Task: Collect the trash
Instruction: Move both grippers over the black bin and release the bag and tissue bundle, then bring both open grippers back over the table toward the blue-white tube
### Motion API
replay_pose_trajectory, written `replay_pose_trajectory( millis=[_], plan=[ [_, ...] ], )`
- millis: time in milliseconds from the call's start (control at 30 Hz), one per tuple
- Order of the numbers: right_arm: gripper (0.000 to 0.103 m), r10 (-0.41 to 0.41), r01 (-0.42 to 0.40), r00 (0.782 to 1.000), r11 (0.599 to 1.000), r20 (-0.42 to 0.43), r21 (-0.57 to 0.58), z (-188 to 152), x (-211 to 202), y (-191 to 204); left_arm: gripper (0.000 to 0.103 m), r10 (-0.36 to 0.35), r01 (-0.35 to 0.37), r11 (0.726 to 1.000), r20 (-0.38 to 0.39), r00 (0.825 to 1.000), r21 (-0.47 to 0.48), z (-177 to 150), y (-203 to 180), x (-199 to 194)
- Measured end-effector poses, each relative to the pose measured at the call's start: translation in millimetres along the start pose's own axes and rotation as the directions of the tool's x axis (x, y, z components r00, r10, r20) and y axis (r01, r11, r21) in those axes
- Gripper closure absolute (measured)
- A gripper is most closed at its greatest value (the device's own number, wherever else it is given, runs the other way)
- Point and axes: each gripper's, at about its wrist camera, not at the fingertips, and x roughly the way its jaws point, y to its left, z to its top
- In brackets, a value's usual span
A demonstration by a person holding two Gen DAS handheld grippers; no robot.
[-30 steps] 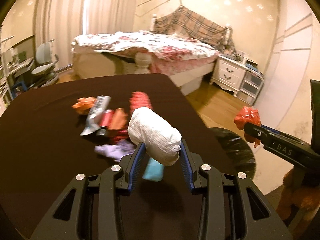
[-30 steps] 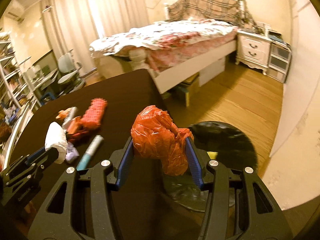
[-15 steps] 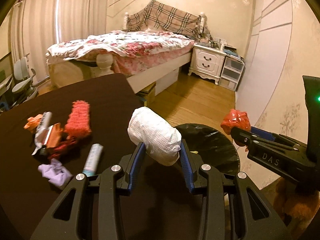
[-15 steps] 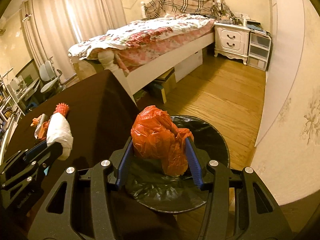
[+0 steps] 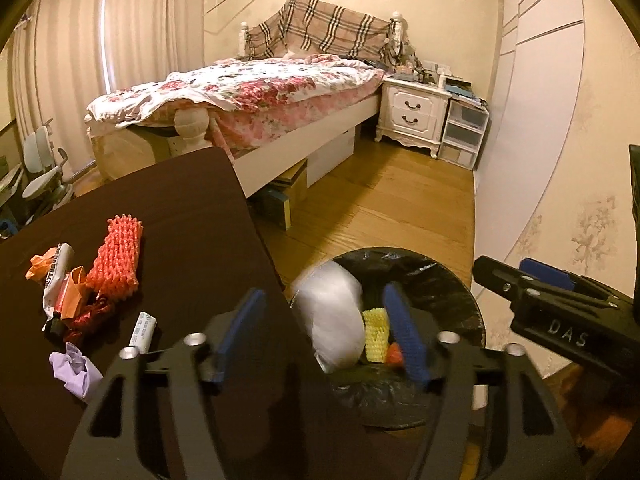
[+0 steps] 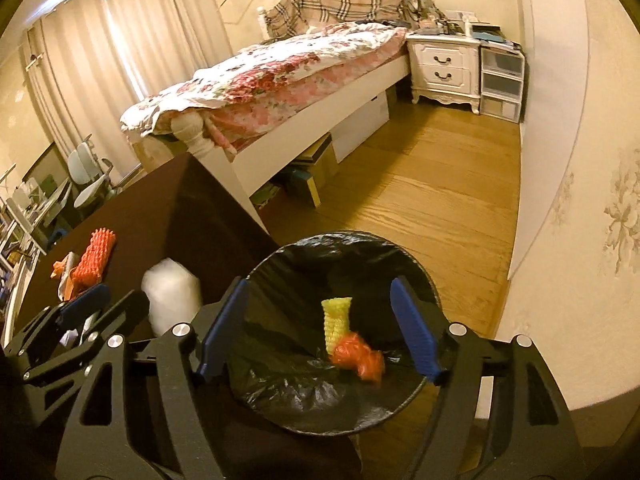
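Observation:
A black-lined trash bin (image 6: 416, 268) stands on the floor beside the dark table (image 5: 192, 216). My right gripper (image 6: 320, 328) is open above it; the red crumpled bag (image 6: 358, 356) lies inside by a yellow foam net (image 6: 338, 318). My left gripper (image 5: 320, 328) is open at the table edge; the white wad (image 5: 332, 320), blurred, is loose between its fingers over the bin rim, also in the right wrist view (image 6: 172, 300). On the table lie a red foam net (image 5: 116, 256), wrappers (image 5: 60, 284), a white tube (image 5: 142, 330) and a purple scrap (image 5: 76, 370).
A bed (image 5: 248, 96) stands behind the table, with boxes (image 5: 284, 196) under it. A white nightstand (image 5: 416, 116) and plastic drawers (image 5: 464, 136) are at the far wall. Wooden floor (image 6: 432, 184) lies past the bin. The wall is close on the right.
Both grippers moved over the bin and opened. The red bag dropped into the bin. The white wad left the left gripper's hold and is falling.

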Motion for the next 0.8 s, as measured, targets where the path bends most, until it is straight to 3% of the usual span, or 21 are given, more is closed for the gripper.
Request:
replay_pose_trajectory(
  millis=[100,367,800],
  plan=[
    [0.031,-0.004,0.004,1.0,1.0,-0.004,0.011,-1.2,0.1,-4.2,0.031,0.014,-0.014,1.0,-0.003,1.0,0.002,-1.9,-0.9,-0.4],
    [0.03,-0.01,0.01,1.0,1.0,-0.012,0.011,-6.4,-1.0,1.7,0.03,0.041,-0.041,0.999,-0.004,0.999,-0.007,-5.5,5.0,-8.7],
    [0.03,0.055,-0.059,0.997,0.996,-0.055,-0.066,-21.0,3.7,56.8,0.03,0.13,-0.131,0.988,-0.023,0.991,-0.078,-23.9,56.1,-36.9]
  ],
)
